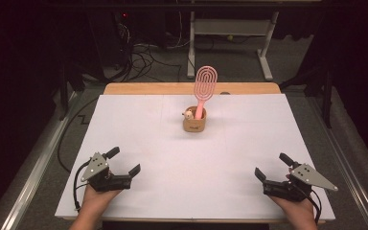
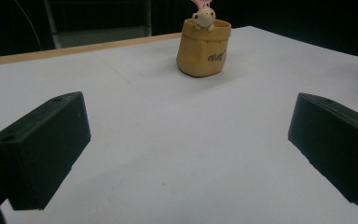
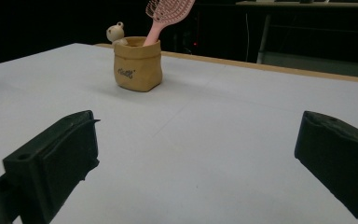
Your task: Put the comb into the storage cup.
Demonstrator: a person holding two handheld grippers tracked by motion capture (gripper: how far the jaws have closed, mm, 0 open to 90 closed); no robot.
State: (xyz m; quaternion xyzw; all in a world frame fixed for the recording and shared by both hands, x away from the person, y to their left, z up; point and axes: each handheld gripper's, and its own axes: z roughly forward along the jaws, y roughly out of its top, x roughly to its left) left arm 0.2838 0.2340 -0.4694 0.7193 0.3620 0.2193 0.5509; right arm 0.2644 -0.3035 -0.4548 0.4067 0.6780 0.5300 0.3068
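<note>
Two grippers rest at the near edge of a white table [image 1: 139, 124], each held in one of the person's hands, and both stand with their jaws spread wide and nothing between them. In the high view the left gripper [image 1: 123, 162] sits near the table's near-left corner, its grey three-cornered plate on top, its jaws angled forward and toward the middle. The right gripper [image 1: 273, 167] sits near the near-right corner, well apart from the left one, and mirrors it, with its jaws turned inward too. A dark cable trails from each down toward the near edge.

Far up the table, about midway across and close to its far side, stands a small tan pouch-like holder [image 1: 194, 122] with dark script on its front. A pink hairbrush [image 1: 204, 86] stands in it handle-down, its oval slotted head tilted up and to the right above the rim. A small cream bear figure [image 1: 189, 114] peeps over the holder's left rim in the high view.

The left gripper view looks along its two black jaws, which stand far apart over bare white surface, toward the holder [image 2: 202, 49] with the bear [image 2: 204, 17] at its top. The right gripper view likewise has its jaws set wide, with the holder [image 3: 137, 64], brush [image 3: 167, 13] and bear [image 3: 115, 32] well ahead
</note>
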